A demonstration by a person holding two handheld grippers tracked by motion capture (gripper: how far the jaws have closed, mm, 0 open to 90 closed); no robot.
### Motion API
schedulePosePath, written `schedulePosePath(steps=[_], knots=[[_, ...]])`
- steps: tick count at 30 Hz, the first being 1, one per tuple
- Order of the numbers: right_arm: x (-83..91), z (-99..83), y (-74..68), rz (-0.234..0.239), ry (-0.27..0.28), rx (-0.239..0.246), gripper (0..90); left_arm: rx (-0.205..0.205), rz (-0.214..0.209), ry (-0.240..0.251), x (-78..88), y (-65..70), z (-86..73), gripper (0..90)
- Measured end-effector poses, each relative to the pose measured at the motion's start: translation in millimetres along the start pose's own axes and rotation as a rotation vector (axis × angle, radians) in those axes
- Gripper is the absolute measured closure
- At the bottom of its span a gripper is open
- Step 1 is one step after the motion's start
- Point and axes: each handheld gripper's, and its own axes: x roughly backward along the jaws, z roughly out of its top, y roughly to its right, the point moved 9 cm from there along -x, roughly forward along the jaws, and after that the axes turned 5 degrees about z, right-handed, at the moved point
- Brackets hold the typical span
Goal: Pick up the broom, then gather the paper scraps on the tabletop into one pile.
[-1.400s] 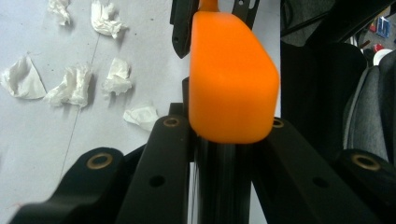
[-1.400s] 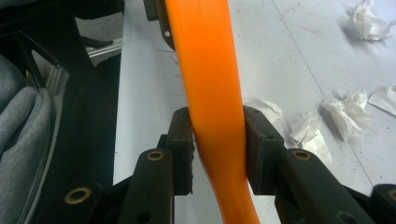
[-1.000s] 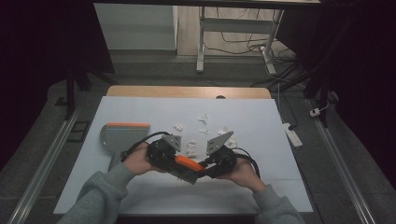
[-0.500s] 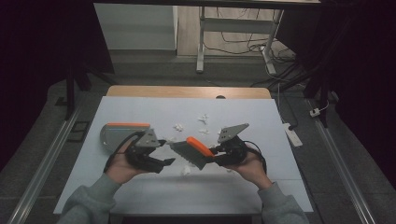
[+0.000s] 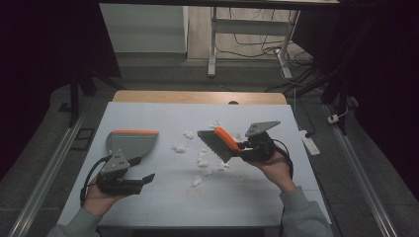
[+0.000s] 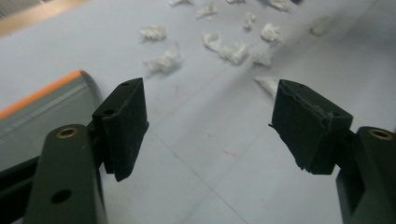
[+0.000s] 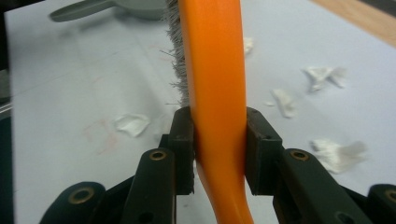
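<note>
A hand brush (image 5: 220,142) with an orange back and grey bristles hangs above the white table sheet, right of centre. My right gripper (image 5: 242,153) is shut on its orange handle (image 7: 217,70), one pad on each side. A grey dustpan (image 5: 129,143) with an orange lip lies at the left. My left gripper (image 5: 146,178) is low just in front of the dustpan (image 6: 42,107). Its jaws have just been opening, stand wide (image 6: 208,121) and have nothing between them. Several white paper scraps (image 5: 202,159) lie scattered between pan and brush.
The white sheet (image 5: 276,197) covers the table, with a wooden strip (image 5: 197,97) along the far edge. More scraps (image 6: 163,60) lie ahead of the left jaws, and others (image 7: 130,123) under the brush. A white power strip (image 5: 310,144) lies off the table's right side.
The left gripper has come off the brush, opened, and moved left toward the dustpan. The right gripper has carried the brush up and to the right.
</note>
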Motion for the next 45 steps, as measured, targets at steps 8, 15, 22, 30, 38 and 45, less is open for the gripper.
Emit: schedulePosePath(steps=[8, 15, 22, 30, 38, 45], knots=[[0.9, 6.6, 26.7, -0.069, -0.039, -0.013, 68.1, 0.016, -0.009, -0.015, 0.4, -3.4, -13.9, 27.1], [4.9, 16.3, 46.5, -0.118, -0.102, -0.003, 68.0, 0.029, -0.010, -0.018, -0.6, -6.1, -18.8, 26.0], [11.0, 23.6, 73.2, -0.170, -0.192, 0.018, 68.0, 0.020, -0.030, -0.025, -1.1, -5.4, -19.2, 26.8], [10.7, 18.9, 106.0, -0.177, -0.277, 0.011, 67.9, 0.010, -0.056, -0.039, -5.4, -4.5, -21.5, 27.7], [-3.8, 16.0, 138.1, -0.153, -0.415, 0.082, 67.9, 0.017, -0.055, -0.045, -5.7, -6.7, -24.0, 27.8], [-22.5, 19.4, 162.4, -0.154, -0.463, 0.125, 67.8, 0.010, -0.062, -0.055, -8.5, -6.0, -24.6, 27.9]])
